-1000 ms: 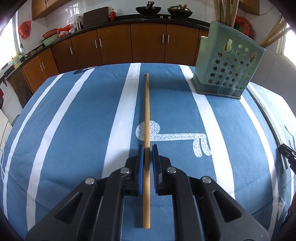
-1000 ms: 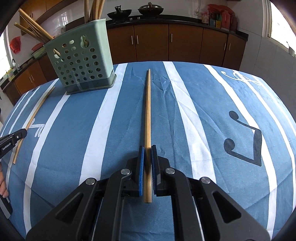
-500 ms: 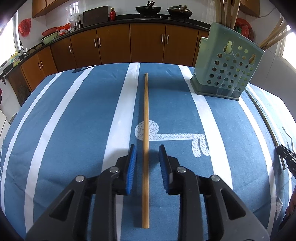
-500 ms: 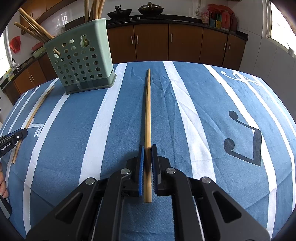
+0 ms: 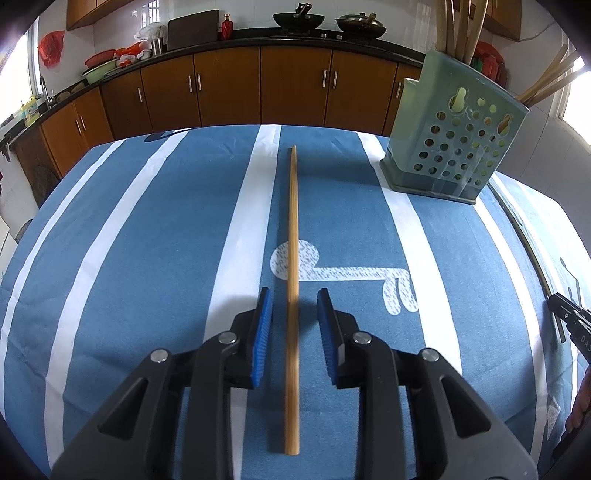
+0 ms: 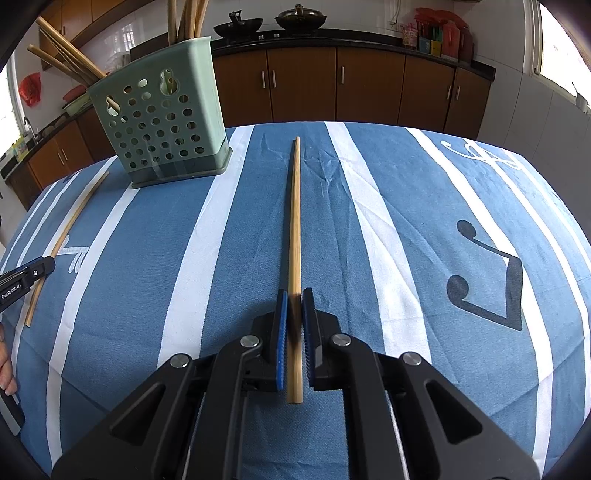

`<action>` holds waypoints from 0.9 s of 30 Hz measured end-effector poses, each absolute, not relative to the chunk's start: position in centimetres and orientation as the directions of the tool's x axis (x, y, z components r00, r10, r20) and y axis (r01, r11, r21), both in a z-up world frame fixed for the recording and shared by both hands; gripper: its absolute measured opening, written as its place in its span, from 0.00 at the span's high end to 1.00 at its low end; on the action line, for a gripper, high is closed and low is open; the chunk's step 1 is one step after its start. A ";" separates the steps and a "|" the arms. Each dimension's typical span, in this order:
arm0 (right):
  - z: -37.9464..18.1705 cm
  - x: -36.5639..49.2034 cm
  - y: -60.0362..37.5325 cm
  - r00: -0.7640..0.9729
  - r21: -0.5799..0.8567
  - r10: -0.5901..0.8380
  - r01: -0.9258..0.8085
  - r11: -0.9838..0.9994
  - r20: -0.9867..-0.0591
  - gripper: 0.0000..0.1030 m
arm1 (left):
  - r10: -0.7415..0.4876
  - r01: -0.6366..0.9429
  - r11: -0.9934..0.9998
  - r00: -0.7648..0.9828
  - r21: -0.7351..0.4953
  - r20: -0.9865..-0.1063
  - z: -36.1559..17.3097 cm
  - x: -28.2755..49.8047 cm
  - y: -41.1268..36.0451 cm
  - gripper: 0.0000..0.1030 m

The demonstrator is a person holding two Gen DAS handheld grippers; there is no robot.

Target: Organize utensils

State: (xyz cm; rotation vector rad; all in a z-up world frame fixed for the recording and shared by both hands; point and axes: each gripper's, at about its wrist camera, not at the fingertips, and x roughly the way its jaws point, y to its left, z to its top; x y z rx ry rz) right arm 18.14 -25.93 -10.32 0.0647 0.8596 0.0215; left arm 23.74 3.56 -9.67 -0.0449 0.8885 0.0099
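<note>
Chopsticks lay apart on our striped surface (image 5: 147,229). One chopstick (image 5: 292,280) rested between the spread blue pads (image 5: 263,332) of our left tool (image 5: 293,299), touching neither pad. Our right tool (image 6: 294,299) was clamped on the other chopstick (image 6: 295,229), whose tip pointed away from us. We saw the green holder (image 6: 162,122) standing beyond, with more sticks upright inside.

A home kitchen: wooden cabinets (image 5: 295,88), woks (image 5: 297,18) on a dark counter (image 6: 369,40).
</note>
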 end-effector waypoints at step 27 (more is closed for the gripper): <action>-10.3 17.5 -26.2 0.652 0.080 0.057 0.007 0.997 -0.756 0.91 | 0.007 -0.006 1.000 0.626 0.004 -0.780 -9.7 21.9 2.7 0.74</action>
